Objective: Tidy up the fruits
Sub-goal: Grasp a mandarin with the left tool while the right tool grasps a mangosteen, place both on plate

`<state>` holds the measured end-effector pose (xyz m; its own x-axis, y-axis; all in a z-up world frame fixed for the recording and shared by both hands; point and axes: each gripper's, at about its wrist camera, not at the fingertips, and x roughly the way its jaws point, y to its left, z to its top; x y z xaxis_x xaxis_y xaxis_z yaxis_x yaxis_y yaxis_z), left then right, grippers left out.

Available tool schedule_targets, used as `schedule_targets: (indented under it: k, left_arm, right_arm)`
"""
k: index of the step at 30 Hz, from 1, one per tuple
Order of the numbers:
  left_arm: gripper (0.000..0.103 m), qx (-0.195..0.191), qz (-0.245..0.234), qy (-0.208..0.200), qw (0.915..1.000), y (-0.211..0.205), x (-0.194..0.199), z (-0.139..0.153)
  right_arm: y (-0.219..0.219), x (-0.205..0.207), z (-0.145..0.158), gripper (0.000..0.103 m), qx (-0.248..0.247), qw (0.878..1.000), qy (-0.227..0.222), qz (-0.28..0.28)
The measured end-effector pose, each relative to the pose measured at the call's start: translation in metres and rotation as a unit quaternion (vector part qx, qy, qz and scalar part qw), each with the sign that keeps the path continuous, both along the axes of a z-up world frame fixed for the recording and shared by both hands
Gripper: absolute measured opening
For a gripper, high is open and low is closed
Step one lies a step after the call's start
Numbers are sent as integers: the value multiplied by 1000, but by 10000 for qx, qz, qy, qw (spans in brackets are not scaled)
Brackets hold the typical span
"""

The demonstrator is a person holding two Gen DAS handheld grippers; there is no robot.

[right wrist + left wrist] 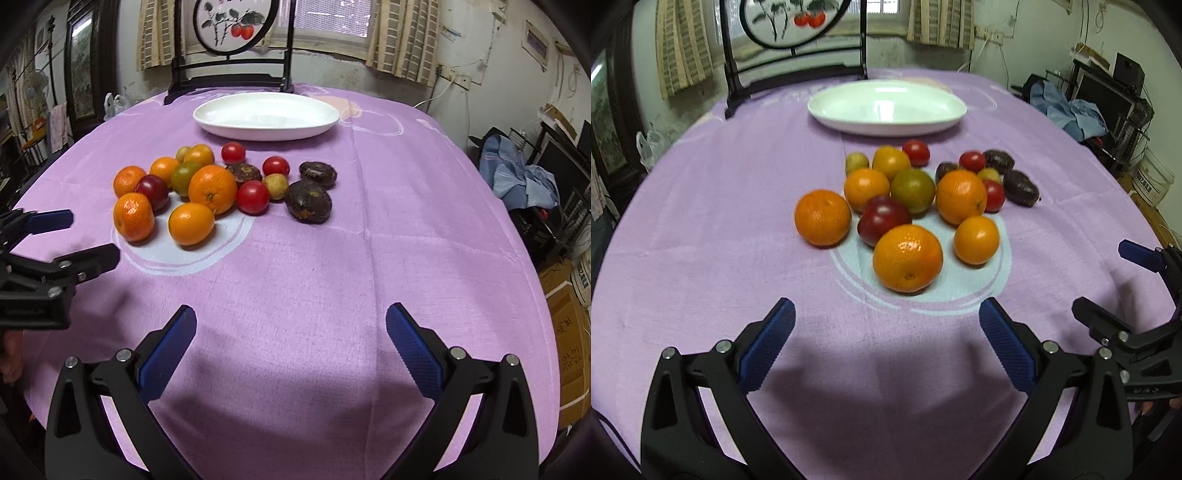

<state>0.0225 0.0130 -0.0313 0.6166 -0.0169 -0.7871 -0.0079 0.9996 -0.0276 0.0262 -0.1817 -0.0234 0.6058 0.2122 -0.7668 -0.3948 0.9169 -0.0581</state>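
A heap of fruit lies mid-table: several oranges, the nearest orange (pixel 907 257) (pixel 133 216) in front, a dark red plum (pixel 884 220) (pixel 153 190), a green citrus (pixel 913 190), red tomatoes (pixel 253 197) and dark brown fruits (pixel 308 202) (pixel 1020 187). Behind them sits an empty white oval plate (pixel 886 107) (pixel 266 115). My left gripper (pixel 886 332) is open, just short of the nearest orange, holding nothing. My right gripper (pixel 291 334) is open over bare cloth, right of the heap; it also shows in the left wrist view (pixel 1108 280).
The purple tablecloth (pixel 369 240) covers a round table that drops off at both sides. A dark chair with a painted round panel (pixel 232 44) stands behind the plate. Boxes and a white bucket (pixel 1154 179) crowd the floor at right, with blue clothes (pixel 517 177) on furniture there.
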Motion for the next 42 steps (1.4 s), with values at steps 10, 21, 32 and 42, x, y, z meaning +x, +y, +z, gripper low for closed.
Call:
schedule_targets:
  k: [10, 21, 32, 42]
  left_arm:
    - [52, 68, -133, 391, 9991, -16, 40, -17]
    - [44, -211, -152, 154, 9995, 4, 29, -2]
    - [44, -363, -156, 44, 9992, 21, 26, 1]
    - [44, -412, -319, -21, 9986, 21, 24, 5]
  right_arm:
    - [-12, 13, 1, 102, 145, 9998, 119, 90]
    - [-14, 51, -3, 102, -135, 9989, 350, 278]
    - [16, 121, -13, 69, -86, 9967, 733, 327]
    - [15, 122, -9, 43, 147, 9972, 618, 400]
